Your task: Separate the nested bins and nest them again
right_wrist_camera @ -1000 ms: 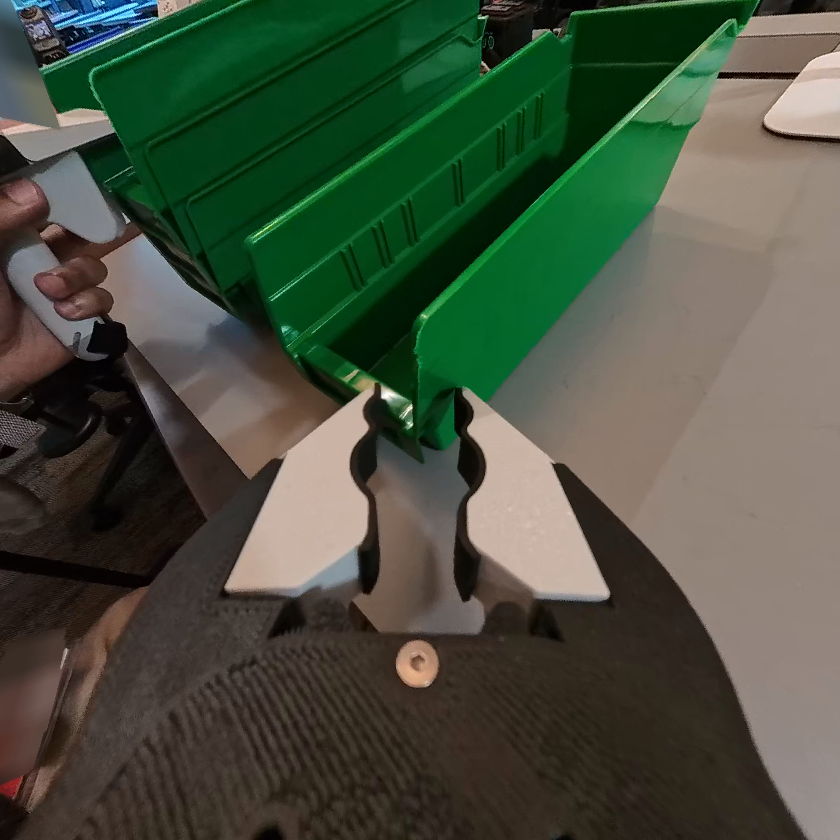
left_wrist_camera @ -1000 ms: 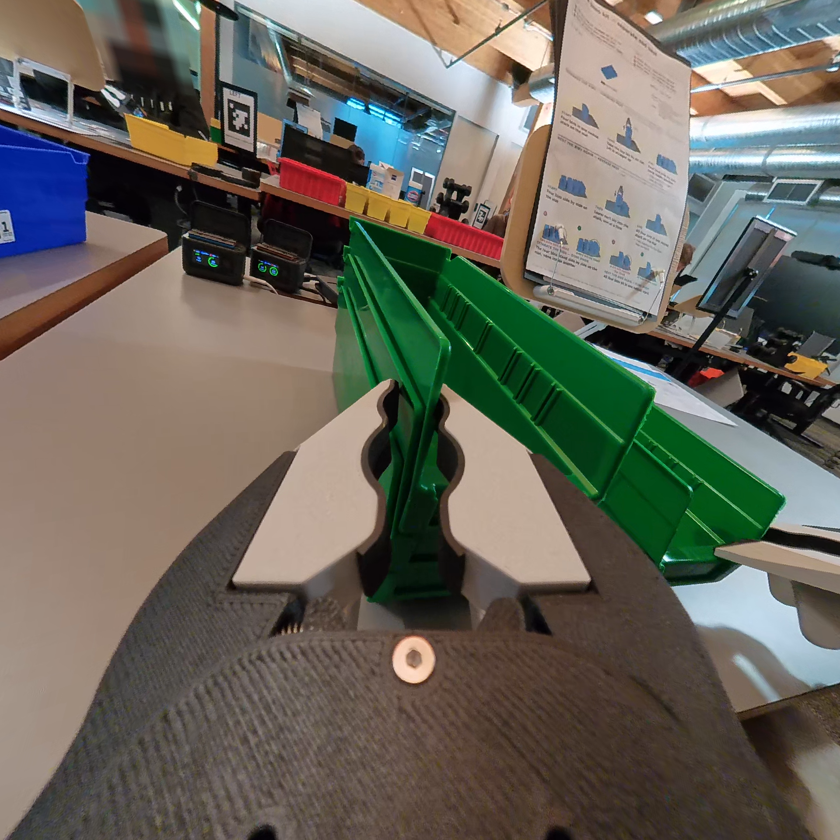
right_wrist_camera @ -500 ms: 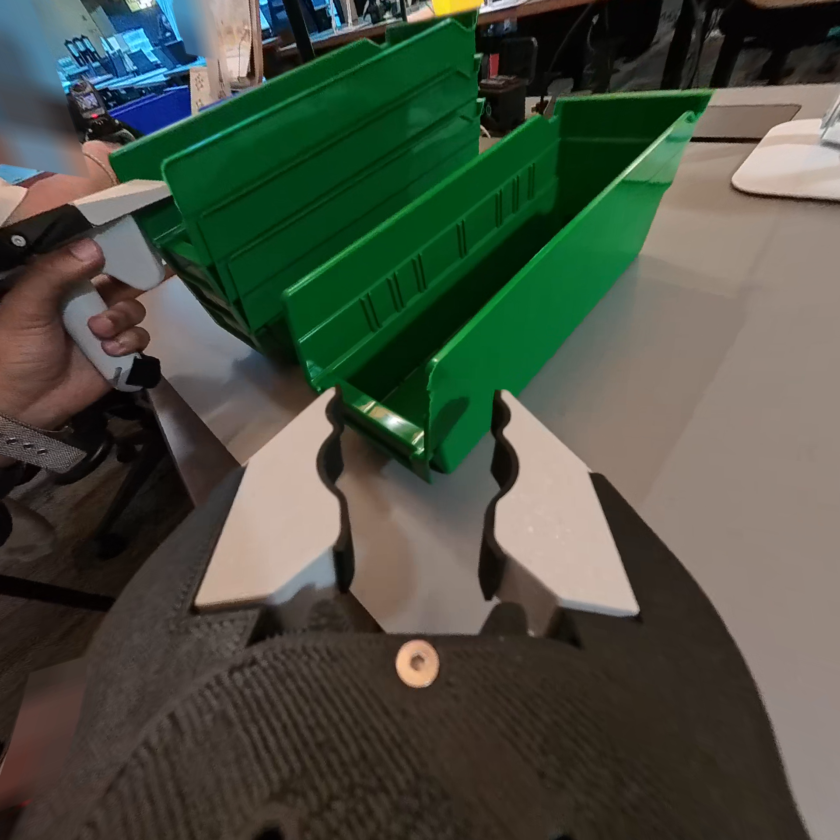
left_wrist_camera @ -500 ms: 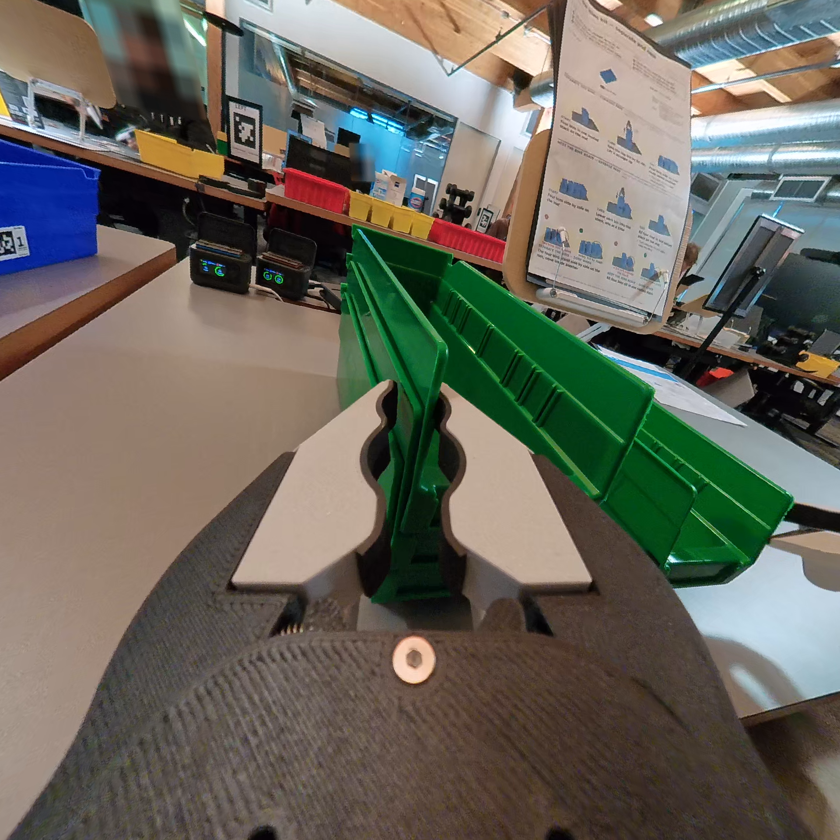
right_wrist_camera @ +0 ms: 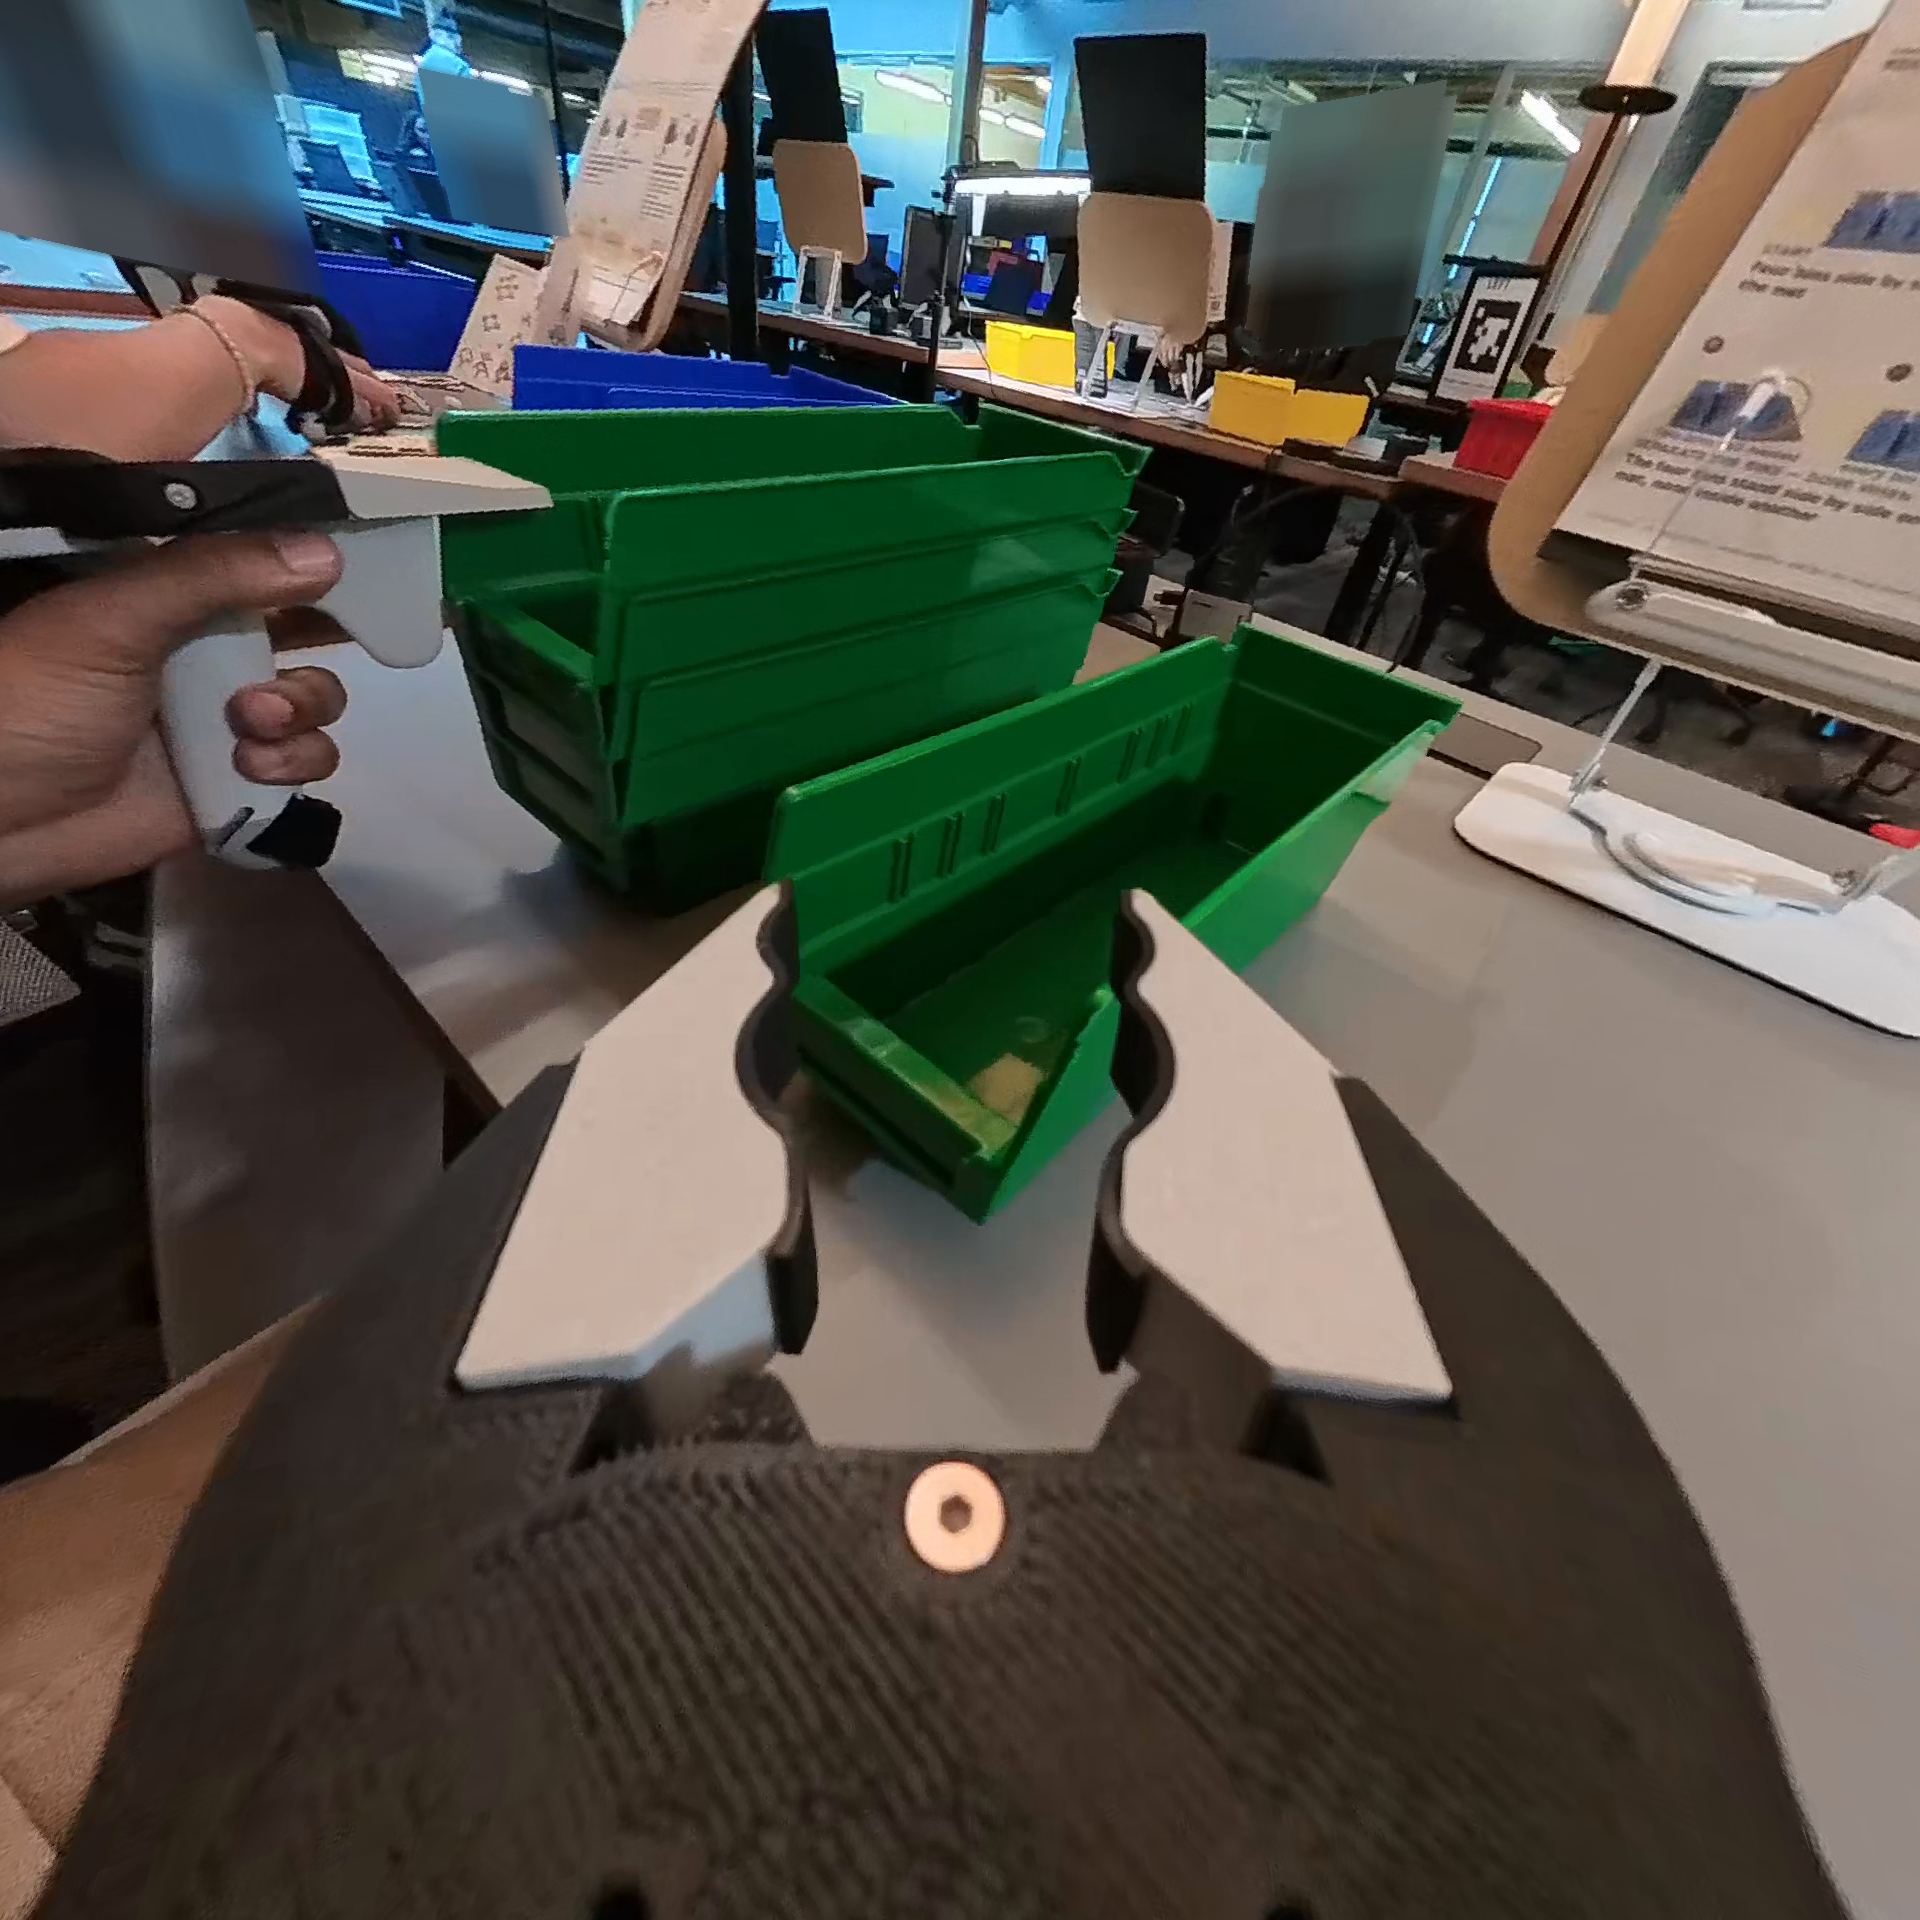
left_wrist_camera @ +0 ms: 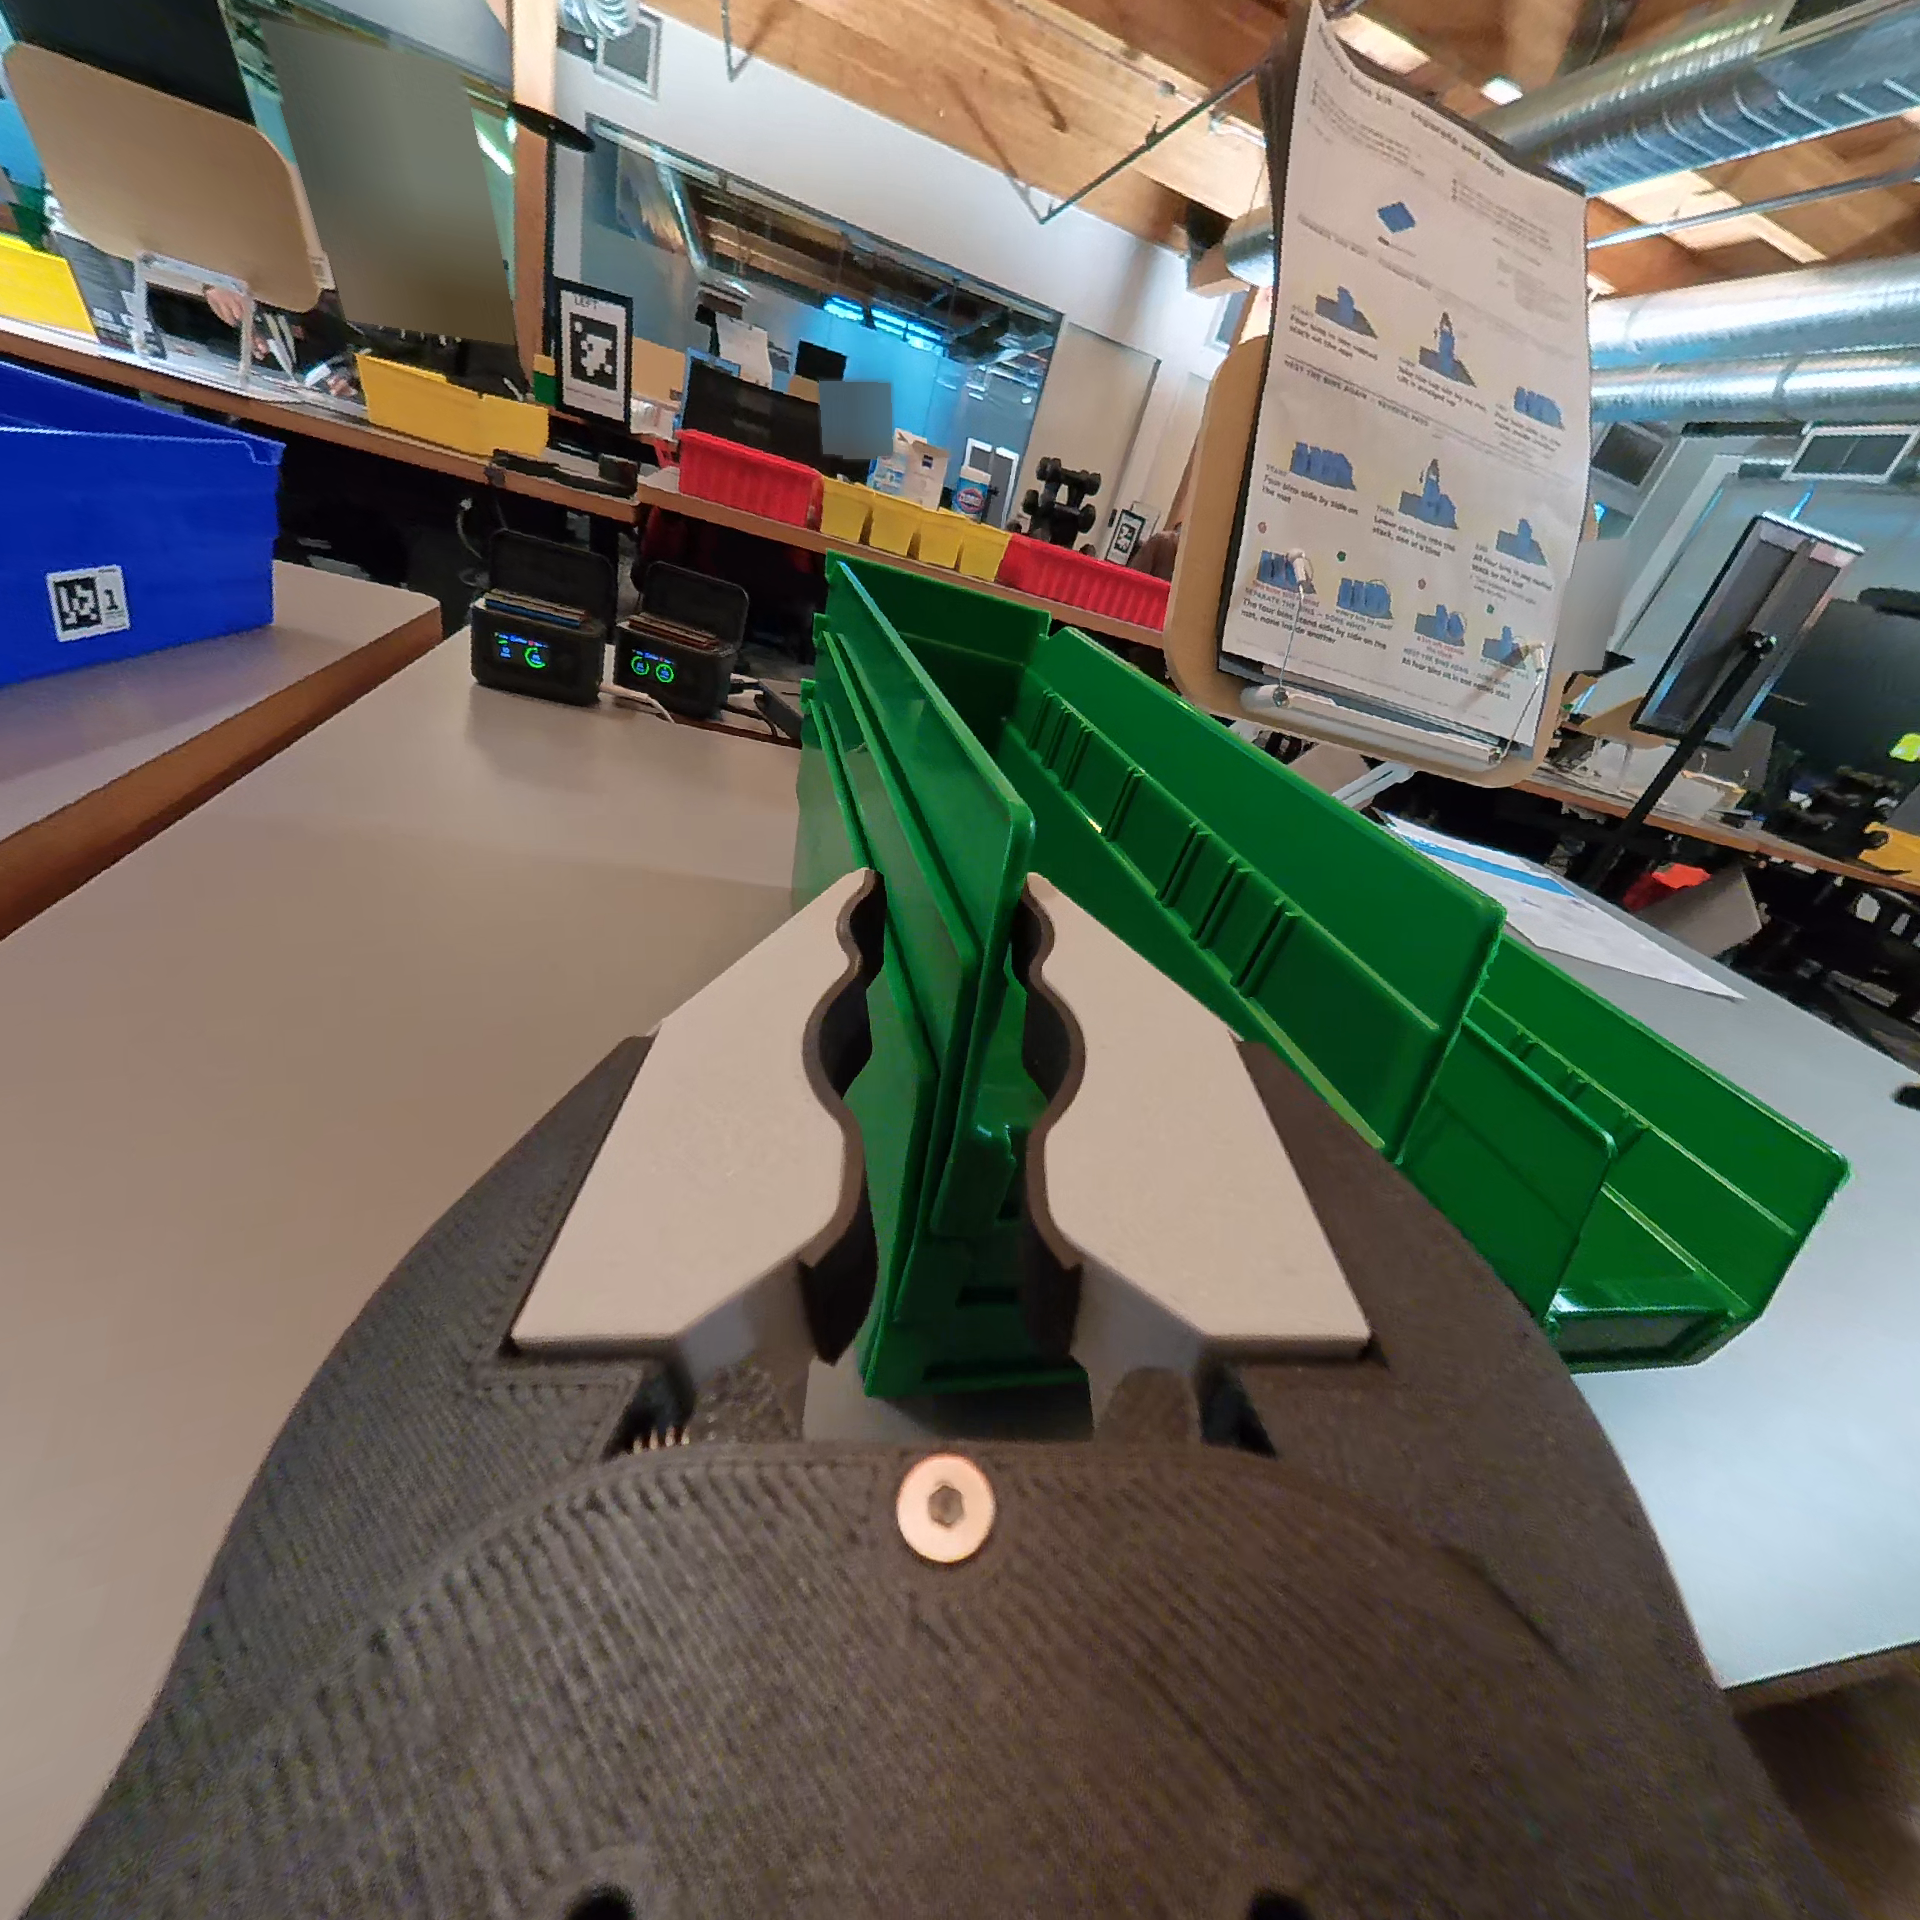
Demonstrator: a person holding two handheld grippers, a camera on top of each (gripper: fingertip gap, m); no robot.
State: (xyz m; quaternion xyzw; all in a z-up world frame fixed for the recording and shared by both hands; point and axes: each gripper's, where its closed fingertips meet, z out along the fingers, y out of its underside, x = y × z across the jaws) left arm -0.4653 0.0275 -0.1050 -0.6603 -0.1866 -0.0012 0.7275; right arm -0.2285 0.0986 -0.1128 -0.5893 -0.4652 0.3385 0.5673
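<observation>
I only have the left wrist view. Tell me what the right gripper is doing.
Observer: The right gripper is open, with nothing between its fingers.
Operator: Say where the single green bin sits.
Observer: The single green bin rests flat on the grey table, beside the nested stack and apart from it.
Operator: Report how many bins the stack holds.
Observer: At least three green rims show, one above another; the left gripper is shut on the stack's wall.
</observation>
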